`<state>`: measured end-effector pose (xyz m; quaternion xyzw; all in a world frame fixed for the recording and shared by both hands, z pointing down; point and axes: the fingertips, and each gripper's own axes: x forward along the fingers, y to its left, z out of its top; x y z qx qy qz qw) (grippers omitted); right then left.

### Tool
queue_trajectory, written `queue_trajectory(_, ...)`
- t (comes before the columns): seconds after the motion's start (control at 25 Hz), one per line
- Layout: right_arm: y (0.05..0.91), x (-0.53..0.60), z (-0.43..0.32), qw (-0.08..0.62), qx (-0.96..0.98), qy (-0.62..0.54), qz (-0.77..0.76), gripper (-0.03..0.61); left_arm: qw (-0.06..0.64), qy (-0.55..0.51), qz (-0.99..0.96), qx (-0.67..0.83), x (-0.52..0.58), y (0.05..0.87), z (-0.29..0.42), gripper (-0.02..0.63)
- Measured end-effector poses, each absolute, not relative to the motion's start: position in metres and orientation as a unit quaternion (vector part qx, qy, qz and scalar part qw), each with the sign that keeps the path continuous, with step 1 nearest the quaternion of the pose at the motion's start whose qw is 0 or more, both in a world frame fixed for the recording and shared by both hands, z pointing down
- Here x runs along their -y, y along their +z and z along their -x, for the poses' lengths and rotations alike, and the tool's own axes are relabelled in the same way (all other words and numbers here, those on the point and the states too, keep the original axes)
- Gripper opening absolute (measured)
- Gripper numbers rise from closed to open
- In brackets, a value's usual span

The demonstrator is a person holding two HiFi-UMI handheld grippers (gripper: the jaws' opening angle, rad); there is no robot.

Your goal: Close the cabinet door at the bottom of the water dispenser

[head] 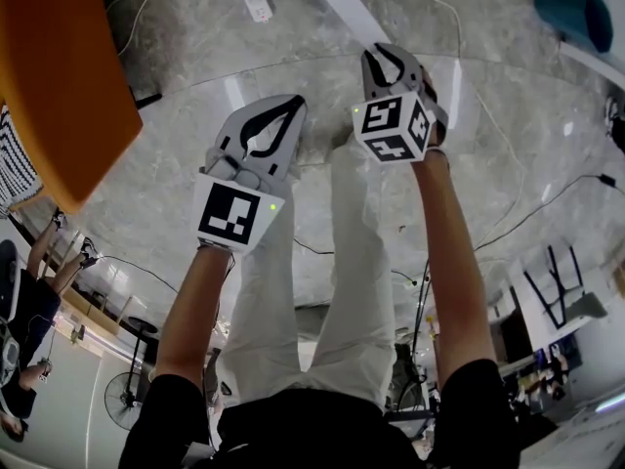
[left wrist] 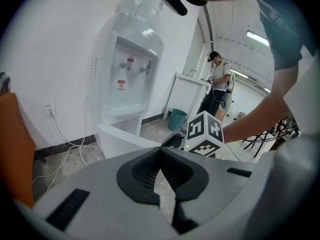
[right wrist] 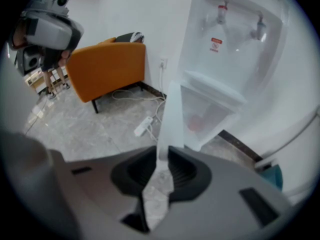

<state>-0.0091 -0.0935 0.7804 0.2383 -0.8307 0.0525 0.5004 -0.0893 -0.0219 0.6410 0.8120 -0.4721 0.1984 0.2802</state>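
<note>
**Right claw**: the jaws are clamped on the free edge of the cabinet door. The door is a thin white panel running straight out from between the tips, with a pad against each of its faces. The claw tilts steeply toward the floor, and its marker cube sits at the rear.

**Left claw**: the jaws are together at the tips with nothing between them. It hangs just left of the right claw and a little behind it, and it is clear of the door.

**Just beyond the right claw's tips:** the door stands open, swung well out from the base of the water dispenser. Behind the door, in the cabinet opening, is a reddish patch too blurred to identify.

**Above and ahead of the claw:**
- The dispenser's drip tray is nearest.
- Over it are 2 taps.
- The clear bottle sits on top.

**Left of the right claw:**
- A white power strip with loose cables lies on the grey marble floor.
- Beyond the strip, an orange chair stands against the white wall.

**Farthest, ahead of the left claw and past the dispenser:**
- A teal bin stands on the floor.
- Beyond the bin, a person stands beside a white counter.
</note>
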Motion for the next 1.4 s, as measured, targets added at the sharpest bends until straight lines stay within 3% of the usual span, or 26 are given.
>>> queue_trajectory(1.4, 0.781, 0.207, -0.039, 0.487, 0.822, 0.028, -0.293, 0.094, 0.259, 0.187, -0.816, 0.481, 0.089, 0.648, 0.041, 0.011)
